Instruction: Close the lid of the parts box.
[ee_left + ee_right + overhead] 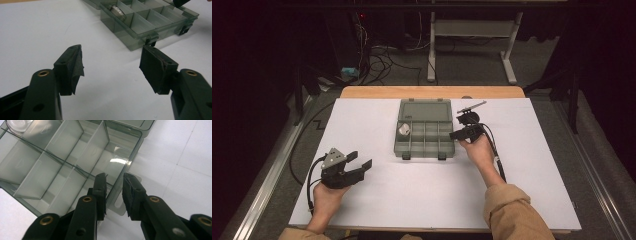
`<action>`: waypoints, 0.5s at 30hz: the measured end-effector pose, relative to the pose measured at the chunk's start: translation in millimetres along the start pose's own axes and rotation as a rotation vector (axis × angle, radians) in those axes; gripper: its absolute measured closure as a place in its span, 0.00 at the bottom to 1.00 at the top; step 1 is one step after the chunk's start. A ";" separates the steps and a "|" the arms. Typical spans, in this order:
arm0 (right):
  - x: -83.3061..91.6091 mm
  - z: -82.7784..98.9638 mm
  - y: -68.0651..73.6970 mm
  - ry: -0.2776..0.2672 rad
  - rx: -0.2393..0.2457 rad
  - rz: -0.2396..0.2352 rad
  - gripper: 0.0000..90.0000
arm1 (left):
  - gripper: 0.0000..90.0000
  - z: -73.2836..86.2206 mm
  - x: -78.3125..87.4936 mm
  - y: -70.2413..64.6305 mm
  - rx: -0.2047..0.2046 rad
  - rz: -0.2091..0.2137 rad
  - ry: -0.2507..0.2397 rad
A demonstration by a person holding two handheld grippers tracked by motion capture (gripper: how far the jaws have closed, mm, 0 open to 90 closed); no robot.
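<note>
Grey plastic box [424,131]: right tool [113,192] straddles its 3 o'clock wall, seemingly unpinched; steady it there. Left tool [360,162] wide, empty, at 8 o'clock.

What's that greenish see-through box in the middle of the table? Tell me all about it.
The organizer box looks like smoky green clear plastic, lying open and flat on the white table, lid folded back. Thin dividers split it into compartments; two dark latches sit on its near edge. One small silvery round item lies in a left compartment. The right gripper straddles its right wall, one jaw inside and one outside.
</note>
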State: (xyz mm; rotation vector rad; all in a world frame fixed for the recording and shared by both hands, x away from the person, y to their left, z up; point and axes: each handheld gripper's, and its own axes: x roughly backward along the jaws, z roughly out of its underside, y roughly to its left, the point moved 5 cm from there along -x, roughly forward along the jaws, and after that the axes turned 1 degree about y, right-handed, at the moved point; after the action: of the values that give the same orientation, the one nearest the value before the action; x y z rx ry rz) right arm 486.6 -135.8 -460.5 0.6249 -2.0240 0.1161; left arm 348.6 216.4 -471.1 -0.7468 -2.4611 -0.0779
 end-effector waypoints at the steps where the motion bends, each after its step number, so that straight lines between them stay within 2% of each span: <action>1: 0.0 0.1 0.2 0.000 -0.002 0.000 0.82 | 0.39 -1.7 -1.8 0.1 0.000 -0.001 -0.005; 8: -0.1 0.2 -0.4 -0.003 -0.001 -0.005 0.82 | 0.39 -13.7 -14.7 0.1 -0.008 -0.001 0.002; 15: 0.0 0.7 -0.5 -0.005 0.013 -0.004 0.82 | 0.40 -30.4 -31.0 -1.8 0.005 0.013 0.002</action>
State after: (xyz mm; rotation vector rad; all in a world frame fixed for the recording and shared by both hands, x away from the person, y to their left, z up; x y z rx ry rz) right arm 486.2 -136.4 -460.9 0.6385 -2.0277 0.1255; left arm 384.2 193.1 -461.8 -0.7598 -2.4530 -0.0671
